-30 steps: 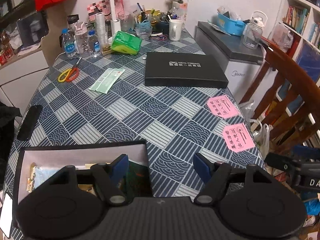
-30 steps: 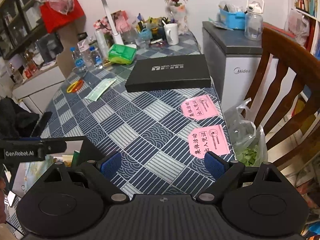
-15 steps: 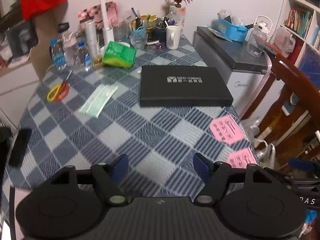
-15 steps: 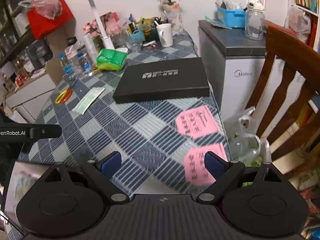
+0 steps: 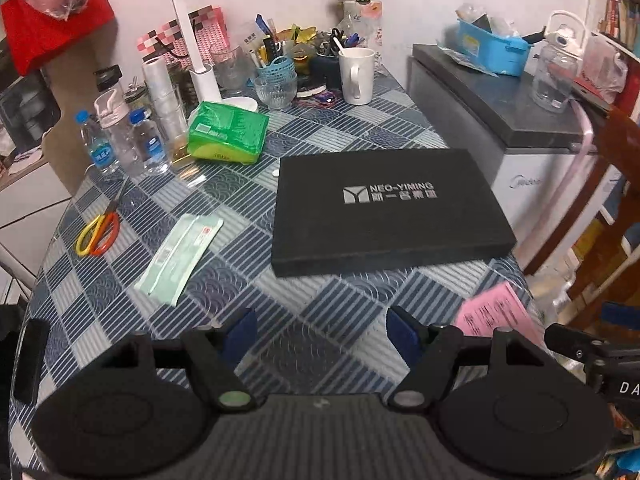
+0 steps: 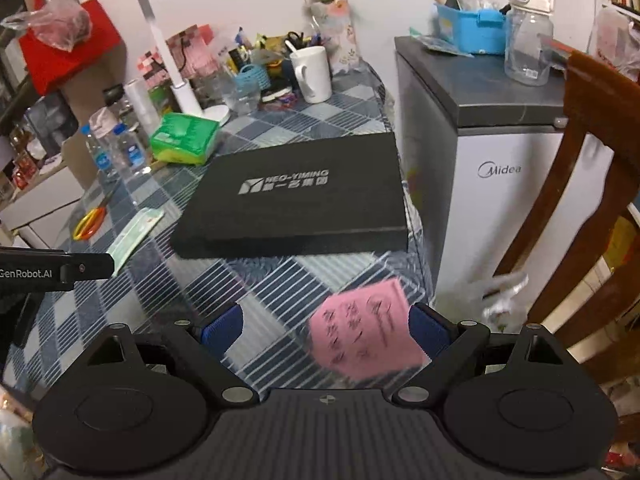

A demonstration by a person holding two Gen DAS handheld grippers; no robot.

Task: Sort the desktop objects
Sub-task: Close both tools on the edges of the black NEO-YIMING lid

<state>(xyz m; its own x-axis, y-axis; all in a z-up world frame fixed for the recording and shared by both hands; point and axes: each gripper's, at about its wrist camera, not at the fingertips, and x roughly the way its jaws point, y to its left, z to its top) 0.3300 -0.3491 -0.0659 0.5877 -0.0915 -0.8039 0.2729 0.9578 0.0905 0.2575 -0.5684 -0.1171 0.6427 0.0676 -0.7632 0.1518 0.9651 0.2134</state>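
Both claws gape empty: left claw (image 5: 320, 330), right claw (image 6: 326, 330) over the pink slip (image 6: 366, 330) at the desk's (image 6: 276, 276) right edge. Lower flat; pinch one edge.

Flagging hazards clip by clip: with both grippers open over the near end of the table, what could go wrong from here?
1. The black box sits at the table's right edge; a sideways push might tip it off toward the fridge.
2. The pink slip lies flat near that same edge, between the right gripper's fingers; pinching may slide it off instead.
3. Bottles and glass bowl crowd the far end; reaching there risks knocking them over.
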